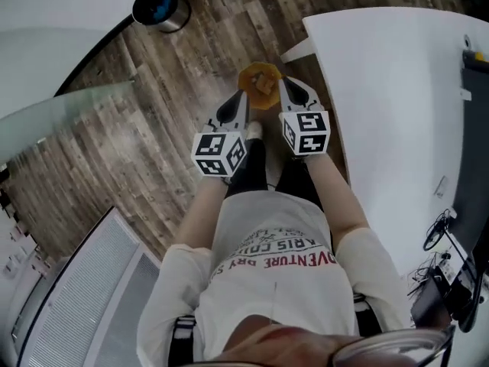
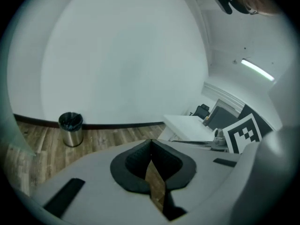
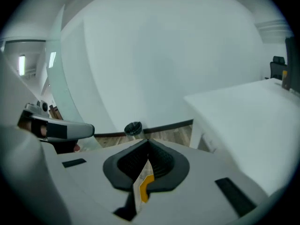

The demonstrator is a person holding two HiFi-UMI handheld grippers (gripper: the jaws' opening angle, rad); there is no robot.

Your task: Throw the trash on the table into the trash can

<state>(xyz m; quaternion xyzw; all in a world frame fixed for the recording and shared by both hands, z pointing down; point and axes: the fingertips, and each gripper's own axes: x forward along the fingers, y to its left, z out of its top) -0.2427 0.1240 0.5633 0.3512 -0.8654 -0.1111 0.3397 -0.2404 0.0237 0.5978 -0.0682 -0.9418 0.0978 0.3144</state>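
Head view, looking steeply down: person's two forearms reach forward side by side over the wood-plank floor (image 1: 145, 121), marker cubes facing up. Left tool (image 1: 243, 98) and right tool (image 1: 284, 84) sit close together, tips converging on one crumpled orange-brown piece of trash (image 1: 260, 82) held in the air between them, above the floor and just off the corner of the white desk (image 1: 390, 90). Left gripper view: jaws closed, pinching a thin brown edge of the trash (image 2: 155, 184) between the dark pads; the left tool (image 2: 151, 142) points toward floor and wall. Right gripper view: jaws closed on a thin white-and-yellow edge of the trash (image 3: 142, 182); the right tool (image 3: 148, 144) has the desk (image 3: 248, 121) off to its right. Further out, a round metal trash can (image 1: 160, 6) with a dark liner stands on the floor by the curved white wall, well apart from both tools; it shows left of centre in the left gripper view (image 2: 71, 129) and just above the jaw tips in the right gripper view (image 3: 133, 128)
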